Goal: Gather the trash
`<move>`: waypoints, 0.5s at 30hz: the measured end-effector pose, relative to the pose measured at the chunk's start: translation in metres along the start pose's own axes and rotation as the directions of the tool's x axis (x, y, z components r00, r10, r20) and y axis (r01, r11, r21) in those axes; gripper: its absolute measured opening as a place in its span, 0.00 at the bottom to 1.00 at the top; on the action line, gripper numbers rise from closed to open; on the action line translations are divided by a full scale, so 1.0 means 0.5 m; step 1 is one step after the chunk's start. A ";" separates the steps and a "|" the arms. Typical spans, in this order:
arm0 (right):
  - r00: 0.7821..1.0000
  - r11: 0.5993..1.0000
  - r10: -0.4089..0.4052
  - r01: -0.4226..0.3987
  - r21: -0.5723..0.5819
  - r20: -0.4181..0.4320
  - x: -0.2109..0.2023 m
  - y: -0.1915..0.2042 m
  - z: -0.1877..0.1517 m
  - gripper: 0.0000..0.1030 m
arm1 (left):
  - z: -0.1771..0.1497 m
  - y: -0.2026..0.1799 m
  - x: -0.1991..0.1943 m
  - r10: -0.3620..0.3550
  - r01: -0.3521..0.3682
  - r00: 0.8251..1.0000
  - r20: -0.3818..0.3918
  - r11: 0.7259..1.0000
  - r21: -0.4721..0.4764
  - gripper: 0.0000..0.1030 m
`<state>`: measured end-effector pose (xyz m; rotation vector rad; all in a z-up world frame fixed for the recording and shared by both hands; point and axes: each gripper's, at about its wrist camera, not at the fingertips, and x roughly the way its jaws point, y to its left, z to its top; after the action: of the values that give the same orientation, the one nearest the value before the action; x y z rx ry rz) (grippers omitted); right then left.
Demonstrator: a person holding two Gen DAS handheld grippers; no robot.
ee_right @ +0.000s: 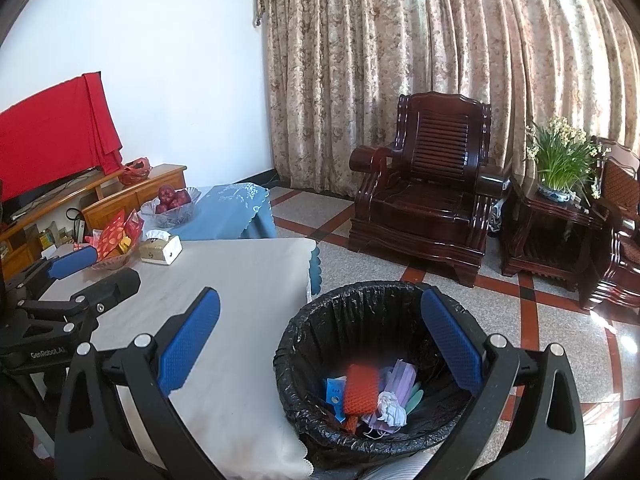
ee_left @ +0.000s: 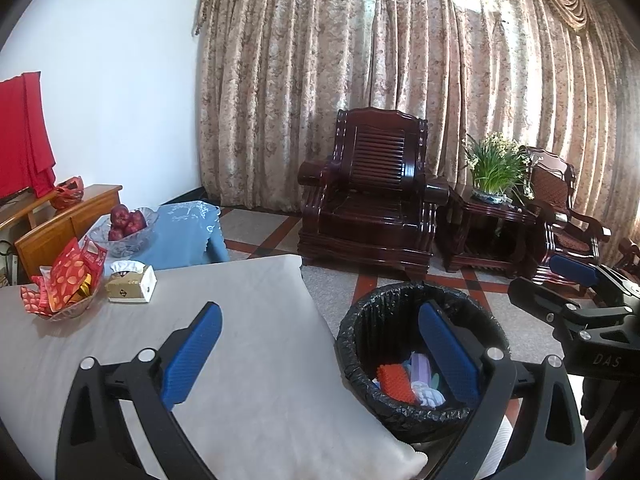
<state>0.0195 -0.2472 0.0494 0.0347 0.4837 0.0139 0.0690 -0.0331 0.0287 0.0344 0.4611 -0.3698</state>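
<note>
- Left gripper (ee_left: 320, 356), black frame w/ blue ribbed pads: jaws spread wide, nothing between them. It straddles the table edge; one pad over the cloth, the other over the bin mouth.
- Right gripper (ee_right: 320, 344), same build: also spread wide, empty. It sits to the right of the left one, more squarely over the bin.
- Round bin lined w/ a crinkled black plastic bag (ee_right: 312, 320) stands on the floor, just beside the near right corner of the table, below both claws.
- Trash is inside the bin, at the bottom: orange ribbed piece (ee_right: 362, 388), pale purple face masks (ee_right: 402, 378), crumpled white tissue (ee_right: 390, 402), small blue card (ee_right: 334, 390). The orange piece's long axis runs roughly away from the camera.
- Table under a plain grey-white cloth (ee_left: 240, 320): no loose scraps visible on the bare part in either view.
- Far left of the table, well apart from both claws: glass dish of red-and-gold packets (ee_left: 66, 288) and a white-and-gold tissue box (ee_left: 134, 282). Beyond, a glass bowl of red apples (ee_left: 128, 224) on blue cloth. None looks like trash, imo.
- Key relation: anything left to pick up would lie fwd-left, across the table, so the left claw is nearer; the bin is nearer the right one.
- Judgement: collecting looks about done, unless sth lies out of frame.
</note>
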 end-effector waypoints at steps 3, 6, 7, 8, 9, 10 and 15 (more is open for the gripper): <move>1.000 1.000 0.000 0.000 -0.001 0.000 0.000 0.000 0.000 0.95 | 0.000 0.000 0.000 0.000 0.000 1.000 0.001 1.000 0.000 0.94; 1.000 1.000 0.000 0.000 -0.001 0.000 0.000 -0.001 0.000 0.95 | 0.000 0.000 0.000 0.000 0.000 1.000 0.000 1.000 0.000 0.94; 1.000 1.000 0.000 0.000 -0.001 0.000 0.000 0.000 0.000 0.95 | 0.000 0.001 0.000 0.000 0.000 1.000 0.000 1.000 -0.001 0.94; 1.000 1.000 0.000 0.000 -0.001 0.000 0.000 0.000 0.000 0.95 | 0.000 0.000 0.000 0.000 0.000 1.000 0.000 1.000 0.000 0.94; 1.000 1.000 0.000 0.000 -0.001 0.000 0.001 0.000 0.000 0.95 | 0.001 0.002 0.000 0.000 0.000 1.000 -0.001 1.000 0.000 0.94; 1.000 1.000 0.000 0.000 -0.001 -0.001 0.001 0.000 0.000 0.95 | 0.000 0.002 0.000 0.000 0.000 1.000 0.000 1.000 0.001 0.94; 1.000 1.000 0.002 -0.002 -0.003 -0.004 0.005 0.003 -0.004 0.95 | 0.000 0.000 0.001 0.001 -0.001 1.000 -0.001 1.000 0.000 0.94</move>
<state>0.0208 -0.2456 0.0467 0.0317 0.4876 0.0164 0.0692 -0.0332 0.0285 0.0347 0.4616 -0.3683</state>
